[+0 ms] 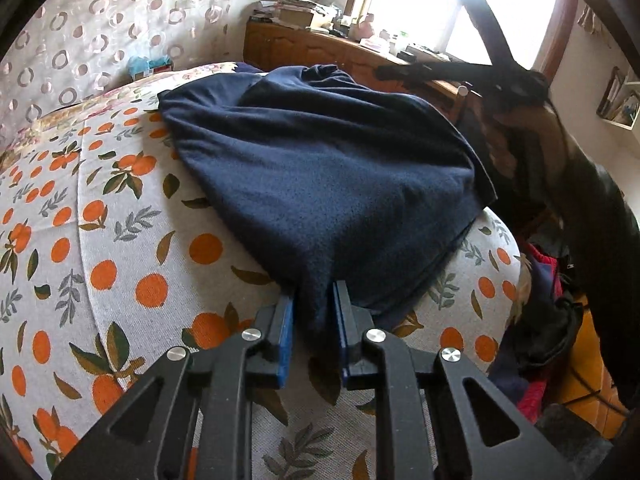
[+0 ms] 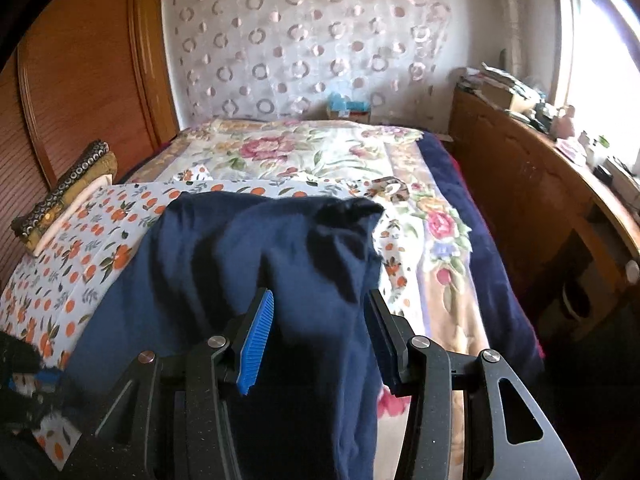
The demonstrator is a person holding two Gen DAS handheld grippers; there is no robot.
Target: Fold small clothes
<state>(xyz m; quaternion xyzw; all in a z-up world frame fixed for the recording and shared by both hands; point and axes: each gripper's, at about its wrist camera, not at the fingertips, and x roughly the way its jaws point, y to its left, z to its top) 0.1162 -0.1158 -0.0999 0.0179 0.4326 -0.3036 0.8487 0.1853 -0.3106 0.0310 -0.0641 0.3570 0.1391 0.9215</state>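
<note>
A dark navy knit garment (image 1: 320, 168) lies on the orange-print bed cover (image 1: 100, 240). My left gripper (image 1: 314, 300) is shut on its near corner, the cloth pinched between the blue pads. In the right wrist view the same garment (image 2: 240, 264) drapes between the fingers of my right gripper (image 2: 320, 304), which stand wide apart; the cloth hangs down over the gripper body. Whether the pads press it is not clear. The right gripper also shows in the left wrist view as a dark shape (image 1: 460, 72) beyond the garment's far edge.
A floral blanket (image 2: 312, 152) covers the far bed. Folded cloths (image 2: 64, 200) sit at the left edge by a wooden wardrobe (image 2: 80, 72). A cluttered wooden dresser (image 2: 540, 184) runs along the right under a window. A pile of clothes (image 1: 548, 312) lies beside the bed.
</note>
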